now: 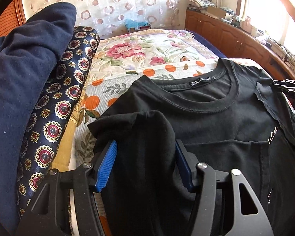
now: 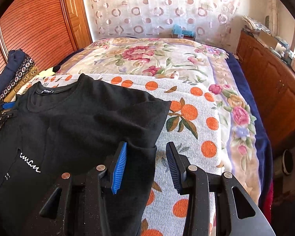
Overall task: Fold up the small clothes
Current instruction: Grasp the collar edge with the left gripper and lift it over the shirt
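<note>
A black T-shirt (image 1: 216, 118) (image 2: 78, 118) with white lettering lies front up on an orange-dotted cloth (image 2: 188, 114), collar toward the far side. In the left wrist view its sleeve (image 1: 143, 129) is heaped between the blue pads of my left gripper (image 1: 145, 143). Most of the left pad's ribbed face shows bare, so that gripper is open around the sleeve. My right gripper (image 2: 146, 144) straddles the shirt's opposite side edge. There the fabric lies against the left pad (image 2: 119, 167), with cloth showing in the gap to the right pad. That gripper is open too.
Folded clothes are stacked at the left, a navy garment (image 1: 19, 78) over a dark patterned one (image 1: 68, 90). The dotted cloth lies on a floral blanket (image 2: 147, 59) covering the bed. A wooden cabinet (image 2: 275, 98) with clutter runs along the right, past the bed's edge.
</note>
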`<control>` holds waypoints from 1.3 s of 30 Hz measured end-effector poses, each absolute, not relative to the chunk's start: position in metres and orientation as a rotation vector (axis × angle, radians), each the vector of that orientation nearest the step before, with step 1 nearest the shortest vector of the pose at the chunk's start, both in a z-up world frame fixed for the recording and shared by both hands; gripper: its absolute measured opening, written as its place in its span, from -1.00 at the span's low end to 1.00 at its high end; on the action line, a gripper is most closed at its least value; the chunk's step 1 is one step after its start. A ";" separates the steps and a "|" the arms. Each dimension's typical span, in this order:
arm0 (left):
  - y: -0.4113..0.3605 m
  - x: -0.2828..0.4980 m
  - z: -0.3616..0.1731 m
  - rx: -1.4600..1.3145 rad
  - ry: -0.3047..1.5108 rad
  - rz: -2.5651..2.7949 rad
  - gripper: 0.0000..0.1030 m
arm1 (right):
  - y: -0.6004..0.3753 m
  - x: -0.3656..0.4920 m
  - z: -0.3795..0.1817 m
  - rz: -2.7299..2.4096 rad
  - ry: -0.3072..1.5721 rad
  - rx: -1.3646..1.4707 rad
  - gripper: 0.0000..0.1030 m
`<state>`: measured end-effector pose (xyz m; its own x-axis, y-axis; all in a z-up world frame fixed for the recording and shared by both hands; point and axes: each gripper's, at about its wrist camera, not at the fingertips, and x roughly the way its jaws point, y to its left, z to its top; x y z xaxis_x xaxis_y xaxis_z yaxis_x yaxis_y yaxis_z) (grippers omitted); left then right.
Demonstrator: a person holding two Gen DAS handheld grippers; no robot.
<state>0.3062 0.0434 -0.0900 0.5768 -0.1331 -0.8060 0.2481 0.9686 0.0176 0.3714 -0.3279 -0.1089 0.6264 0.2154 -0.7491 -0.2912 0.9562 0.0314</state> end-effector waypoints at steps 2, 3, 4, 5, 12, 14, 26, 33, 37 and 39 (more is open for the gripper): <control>0.047 0.305 -0.089 0.127 0.920 -0.218 -0.17 | -0.328 0.375 -0.109 0.297 0.846 -0.092 -0.18; 0.049 0.305 -0.089 0.120 0.919 -0.220 -0.26 | -0.328 0.376 -0.109 0.299 0.846 -0.089 -0.18; 0.050 0.306 -0.088 0.109 0.920 -0.229 -0.40 | -0.328 0.378 -0.110 0.302 0.846 -0.085 -0.18; 0.052 0.307 -0.088 0.103 0.919 -0.233 -0.50 | -0.328 0.380 -0.110 0.303 0.847 -0.080 -0.18; 0.054 0.300 -0.074 0.098 0.873 -0.251 -0.81 | -0.322 0.389 -0.111 0.302 0.845 -0.096 -0.18; 0.054 0.296 -0.066 0.095 0.854 -0.257 -0.83 | -0.319 0.392 -0.112 0.307 0.847 -0.106 -0.18; 0.057 0.265 -0.016 0.081 0.749 -0.287 -0.85 | -0.316 0.373 -0.088 0.385 0.792 -0.081 -0.88; 0.061 0.218 0.005 0.070 0.696 -0.306 -0.86 | -0.326 0.304 -0.058 0.404 0.683 -0.077 -0.88; 0.063 0.186 0.012 0.067 0.670 -0.326 -0.86 | -0.330 0.260 -0.051 0.405 0.645 -0.096 -0.88; 0.064 0.167 0.015 0.065 0.658 -0.335 -0.86 | -0.330 0.241 -0.052 0.401 0.636 -0.103 -0.88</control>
<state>0.1671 0.0644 0.0154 0.7397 -0.2850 -0.6097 0.3255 0.9444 -0.0465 0.2408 -0.3297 -0.0516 0.7310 0.3322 -0.5960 -0.3945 0.9185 0.0281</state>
